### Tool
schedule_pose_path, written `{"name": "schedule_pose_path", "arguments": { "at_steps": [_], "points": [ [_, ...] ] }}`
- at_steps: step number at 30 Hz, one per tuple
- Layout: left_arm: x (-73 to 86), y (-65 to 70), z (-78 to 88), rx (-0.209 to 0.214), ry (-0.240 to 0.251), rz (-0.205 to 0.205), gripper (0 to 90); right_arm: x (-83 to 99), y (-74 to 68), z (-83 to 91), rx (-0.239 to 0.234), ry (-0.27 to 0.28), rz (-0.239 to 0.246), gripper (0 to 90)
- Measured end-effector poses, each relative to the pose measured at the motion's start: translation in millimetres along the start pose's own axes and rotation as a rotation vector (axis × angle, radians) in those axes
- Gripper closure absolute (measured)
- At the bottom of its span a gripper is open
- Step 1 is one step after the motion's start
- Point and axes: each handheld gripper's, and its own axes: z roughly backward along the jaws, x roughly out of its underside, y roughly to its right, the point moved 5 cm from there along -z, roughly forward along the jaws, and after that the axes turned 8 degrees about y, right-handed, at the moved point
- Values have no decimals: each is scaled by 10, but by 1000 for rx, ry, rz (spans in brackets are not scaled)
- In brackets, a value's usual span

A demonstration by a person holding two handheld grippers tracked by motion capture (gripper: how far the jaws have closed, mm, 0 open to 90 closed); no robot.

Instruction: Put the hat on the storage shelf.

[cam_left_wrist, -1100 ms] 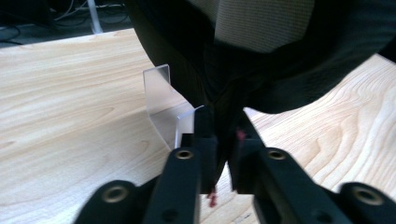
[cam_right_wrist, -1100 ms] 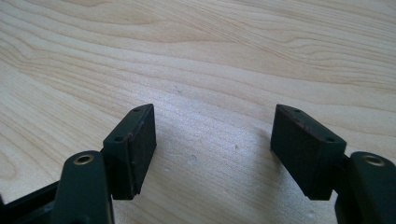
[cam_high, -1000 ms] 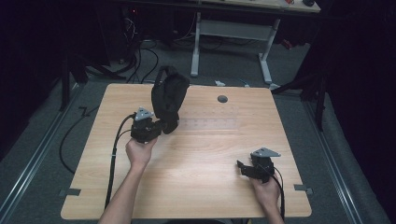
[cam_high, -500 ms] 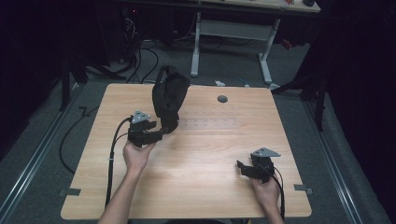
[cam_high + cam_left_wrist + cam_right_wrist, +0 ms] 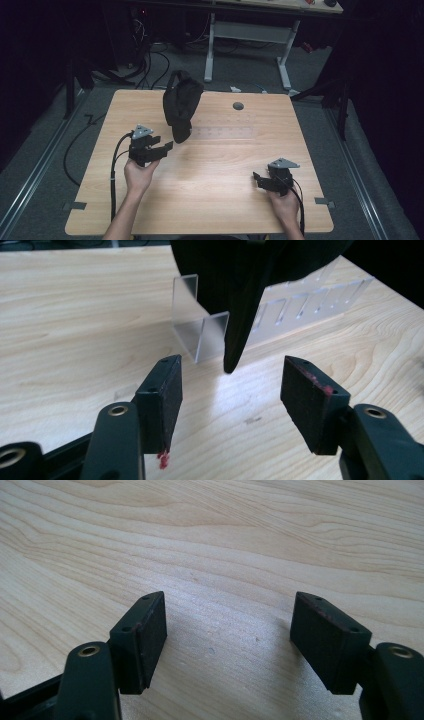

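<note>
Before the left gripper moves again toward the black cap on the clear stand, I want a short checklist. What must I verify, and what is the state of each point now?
1. Left gripper open: ok, jaws wide apart, nothing between them.
2. Left gripper clear of the black cap: ok, the cap's low tip hangs just ahead of the jaws, not touching.
3. Cap seated on the clear stand: cannot tell, the cap hides the top of the stand.
4. Right gripper out of the way: ok, open near the table's right front corner, far from the cap.
5. Left gripper's cable free: ok, it trails off the table's left side.
</note>
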Motion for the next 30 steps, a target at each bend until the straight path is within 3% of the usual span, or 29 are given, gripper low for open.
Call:
{"name": "schedule_pose_path", "arguments": {
  "at_steps": [4,12,18,22,30],
  "points": [
    [-7,1,86,4,5,11,412,-1,0,-1,-1,0,2,311],
    [93,10,218,10,-16,-19,399,-1,-1,-1,-2,0,3,311],
    [199,-11,308,17,-51,-7,422,0,-1,0,-2,0,2,311],
    [268,-16,379,31,-78,46,422,-1,-2,0,-1,0,2,311],
    [404,-35,467,24,-100,41,415,-1,-4,-2,-1,1,4,310]
  ]
}}
